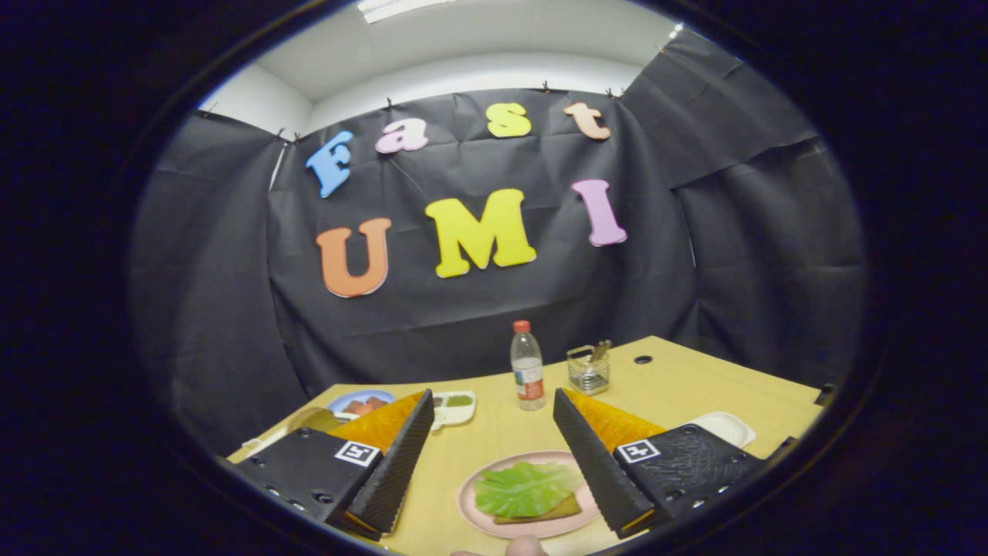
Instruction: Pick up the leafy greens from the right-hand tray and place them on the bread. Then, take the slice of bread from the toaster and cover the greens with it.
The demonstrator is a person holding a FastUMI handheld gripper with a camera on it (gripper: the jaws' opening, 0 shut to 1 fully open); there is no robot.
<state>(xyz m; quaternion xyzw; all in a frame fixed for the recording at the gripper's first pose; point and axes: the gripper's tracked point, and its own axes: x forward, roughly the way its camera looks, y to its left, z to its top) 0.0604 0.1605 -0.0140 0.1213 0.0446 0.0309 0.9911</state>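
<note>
On the pale wooden table (679, 378), going from the left, a blue plate (356, 401) with reddish food sat beyond the left finger, and just beside it lay a small white tray (455, 408) holding something green. The gripper (494, 452) hung above the table with its jaws released and wide apart, holding nothing. Between the black ribbed fingers (401, 455) rested a round pink plate (472, 511), and on it the light green leafy greens (525, 488) lay atop a brown slice of bread (554, 511). Beyond the fingers stood a clear plastic bottle with a red cap (527, 375), then a clear holder (588, 369) with utensils. Behind the right finger sat an empty white tray (727, 427).
</note>
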